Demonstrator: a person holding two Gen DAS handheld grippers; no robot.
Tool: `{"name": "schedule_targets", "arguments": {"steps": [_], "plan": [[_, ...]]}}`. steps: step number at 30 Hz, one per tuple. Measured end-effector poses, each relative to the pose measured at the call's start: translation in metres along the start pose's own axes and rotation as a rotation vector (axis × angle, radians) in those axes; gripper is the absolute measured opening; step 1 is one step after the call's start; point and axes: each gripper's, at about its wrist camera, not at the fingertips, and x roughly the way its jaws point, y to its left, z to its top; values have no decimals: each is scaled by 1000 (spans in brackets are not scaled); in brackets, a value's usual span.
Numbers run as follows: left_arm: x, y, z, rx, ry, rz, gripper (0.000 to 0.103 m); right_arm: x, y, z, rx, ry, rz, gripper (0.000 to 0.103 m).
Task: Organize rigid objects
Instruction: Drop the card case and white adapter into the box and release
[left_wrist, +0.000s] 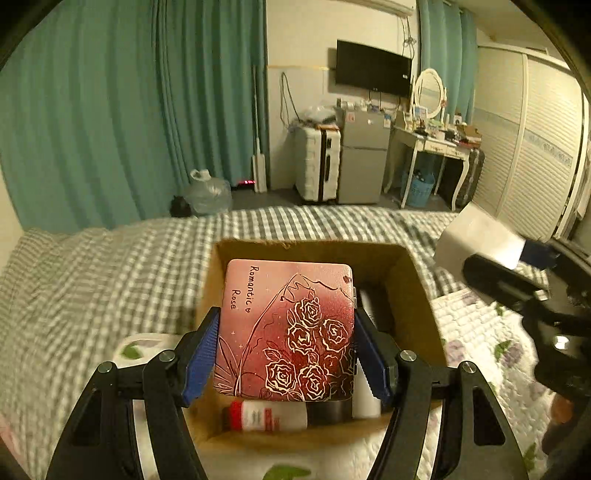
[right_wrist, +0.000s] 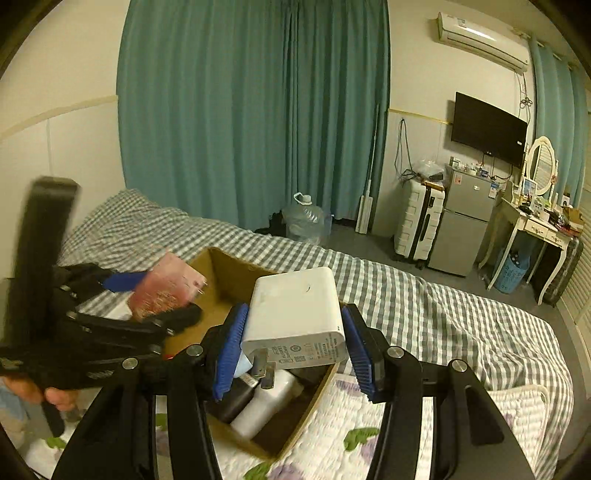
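My left gripper (left_wrist: 286, 345) is shut on a pink tin (left_wrist: 288, 328) printed with roses and "Romantic Rose", held flat above the open cardboard box (left_wrist: 413, 295) on the bed. The tin also shows blurred in the right wrist view (right_wrist: 166, 290). My right gripper (right_wrist: 295, 343) is shut on a white power adapter (right_wrist: 295, 314) with its prongs facing me, above the box's near edge (right_wrist: 295, 435). The adapter also shows in the left wrist view (left_wrist: 480, 236). Inside the box lie a red-capped white bottle (left_wrist: 266, 415) and a white bottle (right_wrist: 266, 406).
The box sits on a bed with a grey checked sheet (left_wrist: 110, 266) and a floral quilt (right_wrist: 369, 424). Across the floor stand a water jug (right_wrist: 304, 221), a white suitcase (right_wrist: 417, 225), a small fridge (right_wrist: 465, 221) and a dressing table (right_wrist: 535, 221).
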Motion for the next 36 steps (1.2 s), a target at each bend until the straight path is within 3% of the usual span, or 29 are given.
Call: {"name": "schedule_targets", "arguments": {"steps": [4, 9, 20, 28, 36], "plan": [[41, -4, -10, 31, 44, 4, 69, 35, -6, -11, 3, 56, 3, 52], [55, -5, -15, 58, 51, 8, 71, 56, -12, -15, 32, 107, -1, 52], [21, 20, -6, -35, -23, 44, 72, 56, -11, -15, 50, 135, 22, 52], [15, 46, -4, -86, -6, 50, 72, 119, 25, -2, 0, 244, 108, 52], [15, 63, -10, -99, -7, 38, 72, 162, 38, -4, 12, 333, 98, 53]]}}
